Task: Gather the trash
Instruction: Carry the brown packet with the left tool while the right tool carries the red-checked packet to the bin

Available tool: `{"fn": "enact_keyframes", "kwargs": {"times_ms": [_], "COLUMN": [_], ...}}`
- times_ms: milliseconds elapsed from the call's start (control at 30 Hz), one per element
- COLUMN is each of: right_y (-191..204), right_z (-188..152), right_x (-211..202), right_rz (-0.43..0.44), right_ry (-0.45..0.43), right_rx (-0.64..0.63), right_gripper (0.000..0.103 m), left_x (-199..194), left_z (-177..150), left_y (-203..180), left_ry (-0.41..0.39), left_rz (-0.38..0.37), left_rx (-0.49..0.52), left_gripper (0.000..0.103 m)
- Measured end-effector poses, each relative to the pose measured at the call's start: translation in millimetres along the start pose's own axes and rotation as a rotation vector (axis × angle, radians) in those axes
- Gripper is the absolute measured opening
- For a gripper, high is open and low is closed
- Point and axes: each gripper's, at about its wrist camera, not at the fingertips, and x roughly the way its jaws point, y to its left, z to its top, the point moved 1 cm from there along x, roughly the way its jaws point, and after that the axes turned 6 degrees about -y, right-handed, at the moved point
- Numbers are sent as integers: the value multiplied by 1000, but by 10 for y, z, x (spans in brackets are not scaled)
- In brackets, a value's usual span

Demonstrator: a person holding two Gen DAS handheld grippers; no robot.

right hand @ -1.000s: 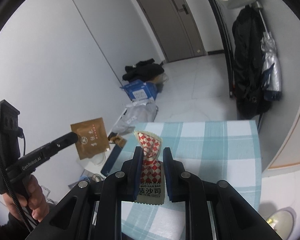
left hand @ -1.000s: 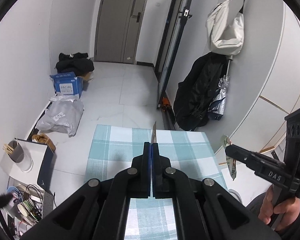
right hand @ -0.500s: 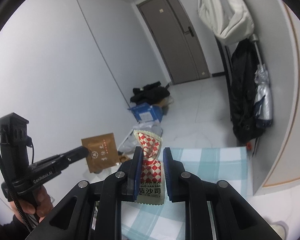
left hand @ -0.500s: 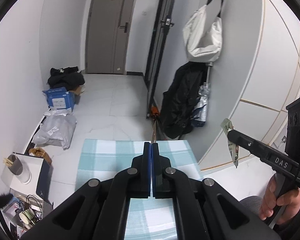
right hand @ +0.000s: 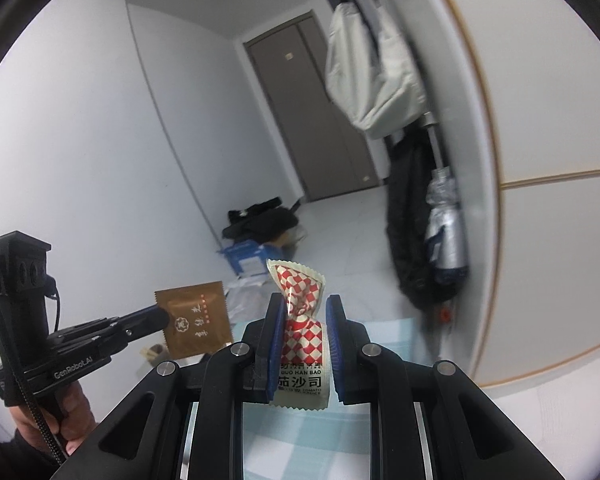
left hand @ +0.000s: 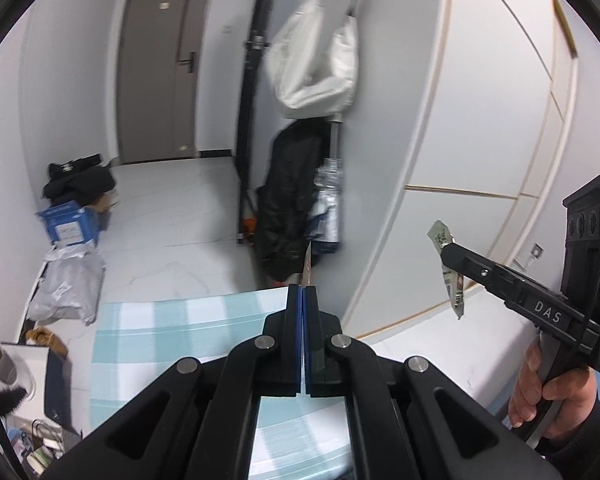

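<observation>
Presently: both tongs loaded, both lifted clear of the table (left hand: 172, 344) with its blue-and-white checked cloth.

Left tongs (left hand: 303, 300): pressed fully together on a flat brown packet (right hand: 194, 324); seen edge-on from own camera as a thin sliver above the tips, seen face-on from the right camera, pinched at its left edge.

Right tongs (right hand: 303, 336): narrow gap, clamped on a red-and-white checked sauce sachet (right hand: 300, 320), crumpled at the waist where the pads bite, top flaring above them. Same sachet visible from the left camera hanging from the tips off to the right, in front of the white cabinet (left hand: 480, 140).

Visible part of the cloth: no further wrappers seen; near part hidden behind the tong bodies, so not confirmed clear.

Progress, judged: pick-up of two pieces done. Disposal outstanding; no bin identifiable in either view. Floor clutter by the wall (blue box (left hand: 69, 224), grey bags (left hand: 66, 288)), unclear whether part of the job.

Remaining, judged: carry both to a receptacle, release, re-check the table.
</observation>
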Motion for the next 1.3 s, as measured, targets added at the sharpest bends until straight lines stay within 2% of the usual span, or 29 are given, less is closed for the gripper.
{"fn": "enact_keyframes", "kwargs": {"times_ms": [300, 700, 867, 1067, 1167, 1300], "right_y": [-587, -1379, -1747, -2247, -2440, -2716], "right_z": [5, -190, -432, -803, -987, -1287], "right_x": [-428, -897, -1061, -1218, -1247, -1250], "right_rz": [-85, -222, -277, -357, -387, -418], "right_ry": [-51, -95, -87, -64, -47, 9], "right_rx": [52, 145, 216, 324, 361, 417], "right_gripper": [19, 19, 20, 20, 20, 20], "left_x": [238, 720, 1018, 1429, 1615, 1875], "left_z": [46, -69, -229, -476, -622, -851], "left_y": [-574, -1474, -1790, -2056, -2121, -2178], "left_ry": [50, 143, 225, 327, 390, 478], "left_rz": [-125, -275, -349, -388, -429, -442], "left_rx": [55, 233, 308, 384, 382, 377], "left_gripper": [0, 0, 0, 0, 0, 0]}}
